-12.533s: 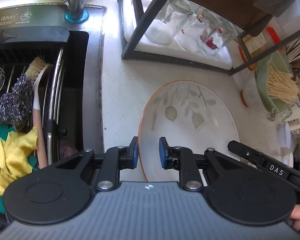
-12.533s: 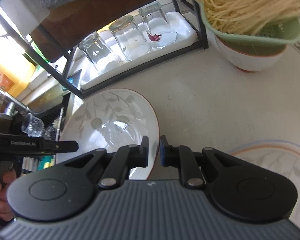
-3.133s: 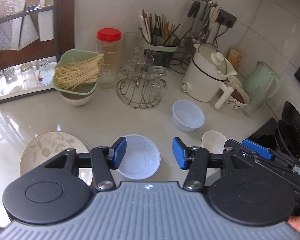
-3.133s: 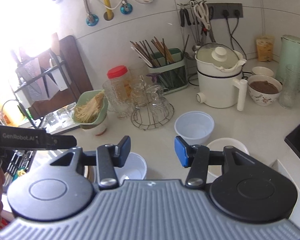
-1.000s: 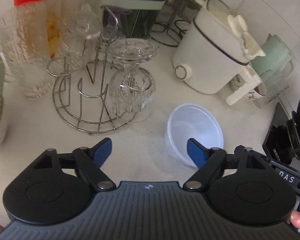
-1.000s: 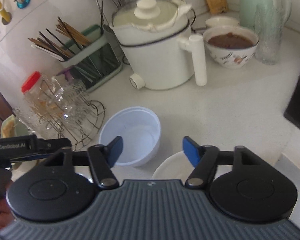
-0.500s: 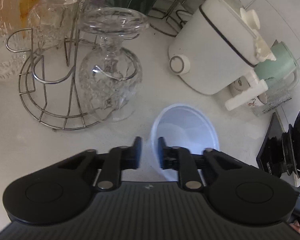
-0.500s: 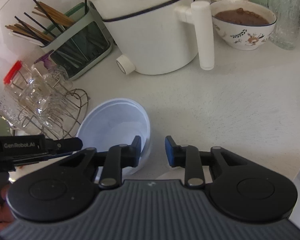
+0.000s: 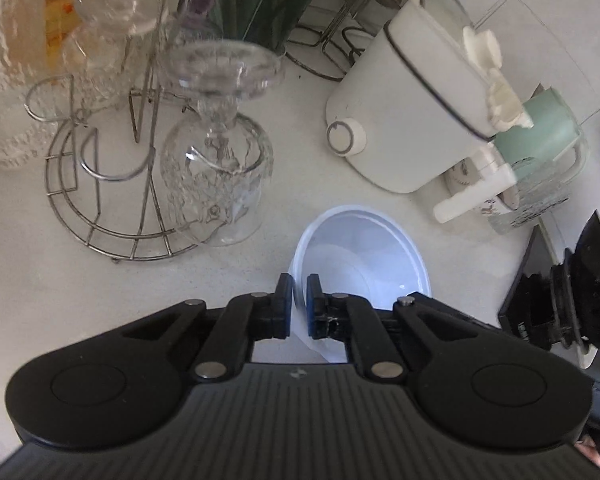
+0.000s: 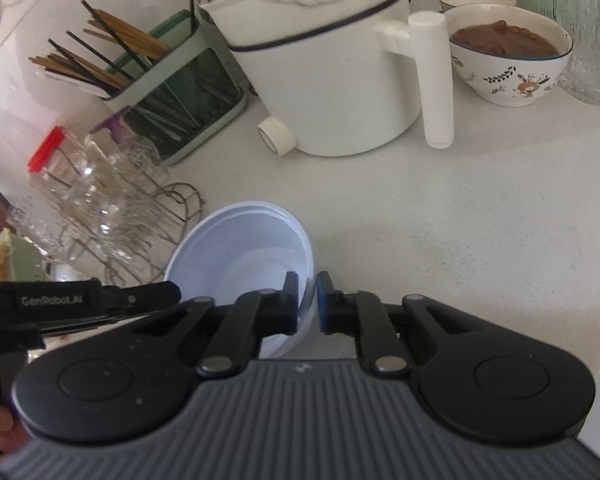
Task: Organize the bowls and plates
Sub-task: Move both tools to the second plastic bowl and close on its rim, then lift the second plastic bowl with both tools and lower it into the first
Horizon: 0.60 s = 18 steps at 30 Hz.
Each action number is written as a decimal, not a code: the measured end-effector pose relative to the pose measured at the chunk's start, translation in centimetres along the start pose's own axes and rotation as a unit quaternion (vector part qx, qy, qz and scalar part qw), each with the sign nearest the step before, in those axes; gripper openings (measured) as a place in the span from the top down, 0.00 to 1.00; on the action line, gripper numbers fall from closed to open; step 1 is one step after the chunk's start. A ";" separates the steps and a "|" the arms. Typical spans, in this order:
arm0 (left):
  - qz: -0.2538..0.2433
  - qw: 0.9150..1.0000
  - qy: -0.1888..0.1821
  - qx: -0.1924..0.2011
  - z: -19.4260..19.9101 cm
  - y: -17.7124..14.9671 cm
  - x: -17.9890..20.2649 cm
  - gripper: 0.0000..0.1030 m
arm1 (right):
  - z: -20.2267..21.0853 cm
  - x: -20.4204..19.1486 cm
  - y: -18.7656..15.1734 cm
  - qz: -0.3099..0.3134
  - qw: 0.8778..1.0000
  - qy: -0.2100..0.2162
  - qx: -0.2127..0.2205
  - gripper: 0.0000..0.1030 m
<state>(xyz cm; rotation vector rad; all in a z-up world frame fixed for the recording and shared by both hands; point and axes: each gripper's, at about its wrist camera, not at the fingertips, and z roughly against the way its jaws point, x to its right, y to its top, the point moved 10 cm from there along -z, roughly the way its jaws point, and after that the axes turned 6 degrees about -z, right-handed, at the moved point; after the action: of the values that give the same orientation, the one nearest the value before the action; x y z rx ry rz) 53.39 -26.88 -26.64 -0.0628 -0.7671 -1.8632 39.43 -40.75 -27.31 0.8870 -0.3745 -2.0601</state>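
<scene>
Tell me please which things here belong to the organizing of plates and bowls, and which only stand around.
Part of the job:
- translucent plastic bowl, gripped at opposite sides of its rim
- left gripper
- right gripper

Only standing around:
- white electric pot
- wire glass rack
- upturned glass
- chopstick holder
- patterned bowl of brown food

Speckled white countertop (image 10: 480, 216) below a white tiled wall (image 10: 16, 52).

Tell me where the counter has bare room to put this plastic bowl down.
Bare counter lies in front of the white cooker and the patterned bowl, right of the plastic bowl. On the left, the wire glass rack and the chopstick holder crowd it.
</scene>
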 end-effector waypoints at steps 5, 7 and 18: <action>0.011 1.000 -0.016 0.002 3.0 0.6 0.4 0.92 | 2.3 -1.4 0.2 -0.001 1.000 0.003 0.001 0.88; 0.014 1.000 -0.019 0.004 4.3 0.7 0.5 0.92 | 3.4 -2.0 0.2 -0.005 1.000 0.007 0.003 0.88; 0.016 1.000 -0.016 0.016 10.3 -0.3 -0.3 0.92 | 8.1 -5.9 -0.8 0.004 0.999 0.023 0.022 0.88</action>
<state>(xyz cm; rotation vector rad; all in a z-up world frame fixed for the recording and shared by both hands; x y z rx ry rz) 50.18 -21.07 -18.76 -0.0849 -0.8127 -1.8226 35.56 -35.97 -19.31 0.9571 -0.3996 -2.0265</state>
